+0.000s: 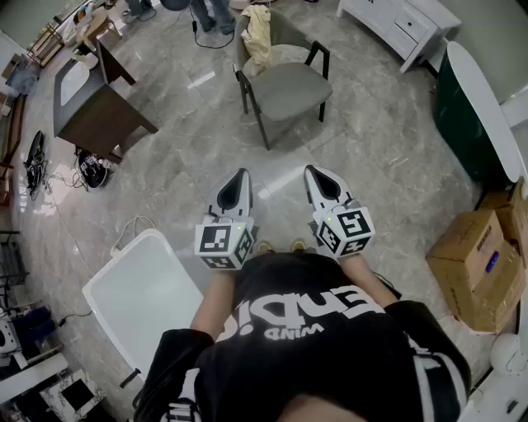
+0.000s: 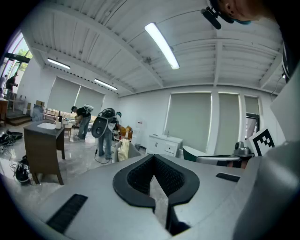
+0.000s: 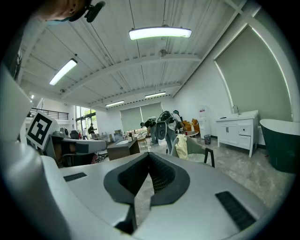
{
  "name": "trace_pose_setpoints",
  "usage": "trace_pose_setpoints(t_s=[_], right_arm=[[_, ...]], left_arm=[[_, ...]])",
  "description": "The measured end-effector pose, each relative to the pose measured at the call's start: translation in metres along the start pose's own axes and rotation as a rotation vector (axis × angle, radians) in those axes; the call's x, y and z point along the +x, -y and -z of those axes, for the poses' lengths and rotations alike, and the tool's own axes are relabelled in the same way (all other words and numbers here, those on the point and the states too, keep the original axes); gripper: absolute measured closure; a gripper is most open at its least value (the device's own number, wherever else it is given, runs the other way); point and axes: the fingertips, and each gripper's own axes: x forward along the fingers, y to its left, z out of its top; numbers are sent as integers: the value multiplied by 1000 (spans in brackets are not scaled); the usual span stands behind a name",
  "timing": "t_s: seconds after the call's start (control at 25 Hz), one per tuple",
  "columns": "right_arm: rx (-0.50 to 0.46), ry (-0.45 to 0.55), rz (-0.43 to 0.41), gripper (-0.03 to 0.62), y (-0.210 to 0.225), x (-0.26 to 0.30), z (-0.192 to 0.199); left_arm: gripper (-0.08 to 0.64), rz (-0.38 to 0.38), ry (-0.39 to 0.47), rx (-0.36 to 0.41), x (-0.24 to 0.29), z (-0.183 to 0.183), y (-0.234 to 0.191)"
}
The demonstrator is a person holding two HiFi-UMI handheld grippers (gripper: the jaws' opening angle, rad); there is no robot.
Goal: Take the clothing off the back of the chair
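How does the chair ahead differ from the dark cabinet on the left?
The chair is grey and padded; the cabinet is dark brown wood. The chair has cream clothing draped on its back; the cabinet has nothing draped on it and a white top. Both stand on the floor.

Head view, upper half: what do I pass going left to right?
Dark wooden washstand → grey chair with cream clothing draped on its back → white cabinet → dark green bathtub.
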Motion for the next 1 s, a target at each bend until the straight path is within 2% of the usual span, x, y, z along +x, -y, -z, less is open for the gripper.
trace_pose_setpoints(t_s=[0.32, 0.68, 1.0], right_arm=[[1, -4, -8, 578, -22, 12, 1], [-7, 14, 24, 578, -34, 13, 9], [11, 3, 51, 578, -29, 33, 15]], left_arm=[[545, 4, -9, 7, -5, -5, -18], [545, 69, -13, 55, -6, -1, -32], [545, 70, -20, 20, 13, 4, -48]])
